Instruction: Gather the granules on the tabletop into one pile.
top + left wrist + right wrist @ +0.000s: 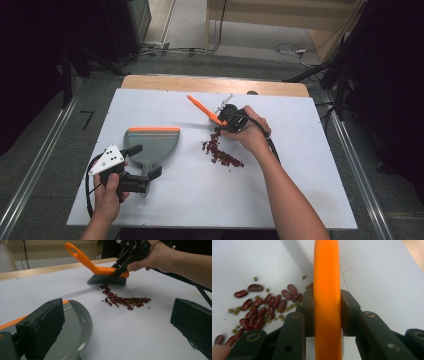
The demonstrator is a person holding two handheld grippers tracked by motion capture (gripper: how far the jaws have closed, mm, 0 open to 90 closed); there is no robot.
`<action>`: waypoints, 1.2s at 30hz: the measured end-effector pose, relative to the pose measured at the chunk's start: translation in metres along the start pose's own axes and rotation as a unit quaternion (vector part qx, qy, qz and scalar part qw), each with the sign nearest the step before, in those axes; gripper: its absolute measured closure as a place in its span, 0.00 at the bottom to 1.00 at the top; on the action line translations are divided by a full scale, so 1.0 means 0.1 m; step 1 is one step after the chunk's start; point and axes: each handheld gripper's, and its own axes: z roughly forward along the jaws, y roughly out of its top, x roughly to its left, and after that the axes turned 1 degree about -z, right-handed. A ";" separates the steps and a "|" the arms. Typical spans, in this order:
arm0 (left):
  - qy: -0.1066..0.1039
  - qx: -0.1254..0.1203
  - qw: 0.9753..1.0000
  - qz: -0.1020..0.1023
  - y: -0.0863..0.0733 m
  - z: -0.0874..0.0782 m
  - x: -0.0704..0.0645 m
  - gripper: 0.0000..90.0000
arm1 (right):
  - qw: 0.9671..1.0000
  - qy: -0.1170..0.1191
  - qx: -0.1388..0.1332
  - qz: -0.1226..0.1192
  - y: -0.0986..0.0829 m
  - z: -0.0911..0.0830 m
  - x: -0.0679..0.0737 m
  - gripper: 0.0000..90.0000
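On a white bench point(300, 200), the right gripper point(226, 119) had its fingers clamped on the spine of an orange brush point(204, 109), bristles down at the far end of a trail of red beans point(220, 151). The trail's long axis ran from the brush toward the person. The grey dustpan point(152, 145) lay to the left. The left gripper point(145, 161), fingers apart, straddled its handle end.

One brush point(206, 111), one dustpan point(151, 144)
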 end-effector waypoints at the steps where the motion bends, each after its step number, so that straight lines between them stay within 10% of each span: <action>1: 0.000 0.000 1.000 0.001 0.00 0.00 0.00 0.00 | 1.000 0.003 -0.001 -0.003 -0.01 0.00 0.02 0.75; 36: 0.001 0.003 1.000 0.004 0.00 0.01 -0.02 0.00 | 0.996 0.046 -0.020 -0.072 -0.25 -0.21 0.57 0.75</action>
